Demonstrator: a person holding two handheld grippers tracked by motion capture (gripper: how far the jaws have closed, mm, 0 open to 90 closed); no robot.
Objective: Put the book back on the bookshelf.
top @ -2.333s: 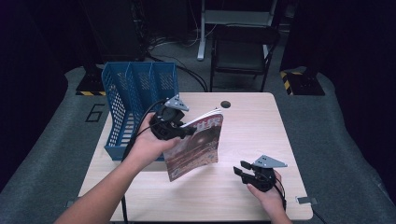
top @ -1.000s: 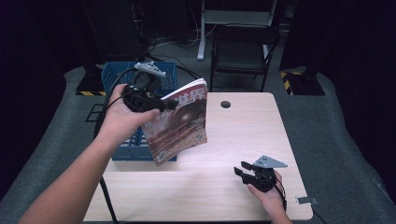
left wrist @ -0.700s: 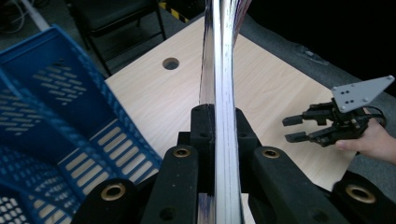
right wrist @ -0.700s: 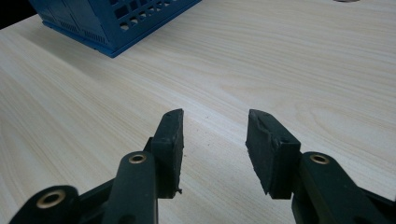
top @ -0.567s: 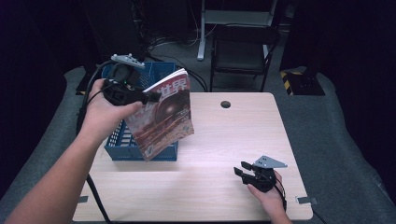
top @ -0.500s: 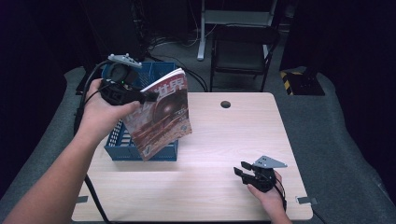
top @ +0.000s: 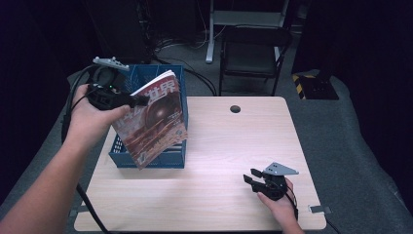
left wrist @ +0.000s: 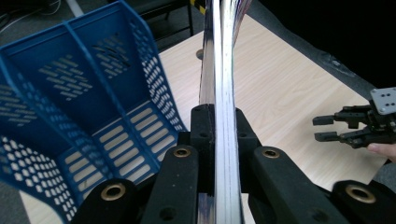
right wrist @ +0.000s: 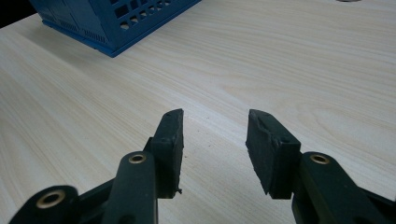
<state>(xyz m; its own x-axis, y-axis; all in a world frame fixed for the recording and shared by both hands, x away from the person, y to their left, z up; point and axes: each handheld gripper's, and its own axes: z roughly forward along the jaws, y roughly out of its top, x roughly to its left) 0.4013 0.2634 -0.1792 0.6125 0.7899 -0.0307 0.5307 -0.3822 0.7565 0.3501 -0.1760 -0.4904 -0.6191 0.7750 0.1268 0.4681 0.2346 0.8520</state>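
A magazine (top: 156, 119) with a reddish-brown cover hangs upright in the air over the blue slotted file rack (top: 170, 158) at the table's left. My left gripper (top: 139, 101) is shut on the magazine's upper left edge. In the left gripper view the magazine (left wrist: 219, 51) stands edge-on between the jaws of my left gripper (left wrist: 218, 122), with the file rack (left wrist: 74, 88) open below and to the left. My right gripper (top: 251, 179) rests low at the table's front right, open with nothing between its fingers, as my right gripper (right wrist: 215, 122) shows over bare wood.
The light wooden table (top: 234, 146) has a round cable hole (top: 235, 108) near its far edge. A black chair (top: 253, 53) stands behind the table. The file rack's corner (right wrist: 116, 23) lies far from the right gripper.
My left gripper has carried the magazine from the table's middle up and leftward, over the blue file rack. The right gripper has stayed still and open.
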